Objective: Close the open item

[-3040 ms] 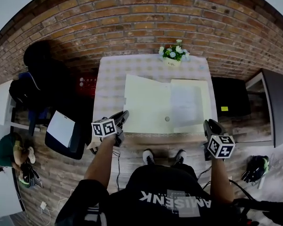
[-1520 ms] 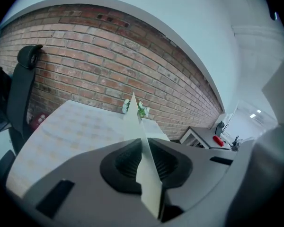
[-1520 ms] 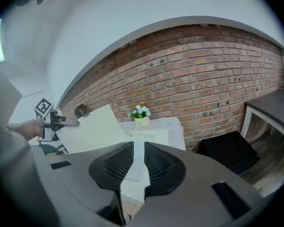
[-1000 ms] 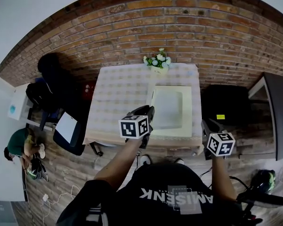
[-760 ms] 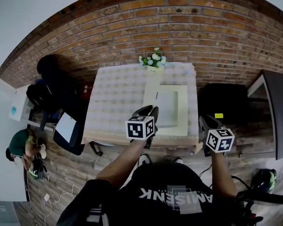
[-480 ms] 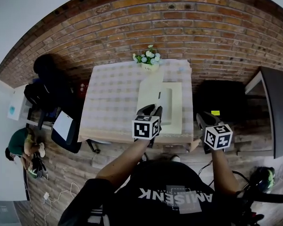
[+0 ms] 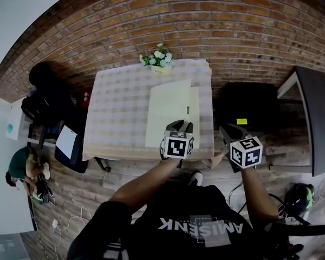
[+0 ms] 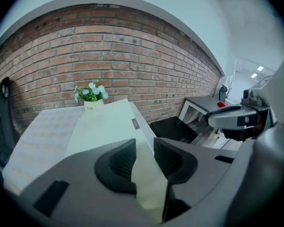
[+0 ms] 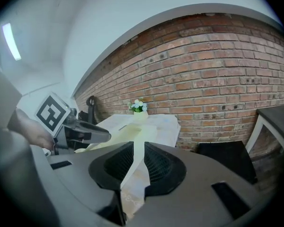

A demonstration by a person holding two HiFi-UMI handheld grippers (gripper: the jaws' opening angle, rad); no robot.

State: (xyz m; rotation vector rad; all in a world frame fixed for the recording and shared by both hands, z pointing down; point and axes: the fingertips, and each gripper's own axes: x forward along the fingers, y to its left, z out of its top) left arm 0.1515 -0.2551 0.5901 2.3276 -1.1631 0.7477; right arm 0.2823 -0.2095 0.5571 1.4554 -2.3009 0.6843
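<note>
A pale yellow folder point(image 7: 170, 112) lies closed on the right half of the checked table point(image 7: 119, 107), and it also shows in the left gripper view point(image 8: 106, 122). My left gripper point(image 7: 180, 125) is at the folder's near edge. Its jaws are opening, and the pads do not press the cover seen through the gap point(image 8: 144, 157). My right gripper point(image 7: 226, 131) hovers off the table's front right corner. Its jaws point(image 9: 135, 167) stand a narrow gap apart with nothing between them. The right gripper view shows the folder point(image 9: 132, 129) and the left gripper point(image 9: 85, 134) to its left.
A small pot of white flowers point(image 7: 157, 61) stands at the table's far edge against the brick wall. A black chair point(image 7: 43, 85) is left of the table, a black low unit point(image 7: 246, 110) right of it, and a dark desk point(image 7: 314, 118) at the far right.
The folder lay open flat; its left cover has swung over to the right with my left gripper and now lies shut. The left jaws have widened. The right gripper stayed at the corner.
</note>
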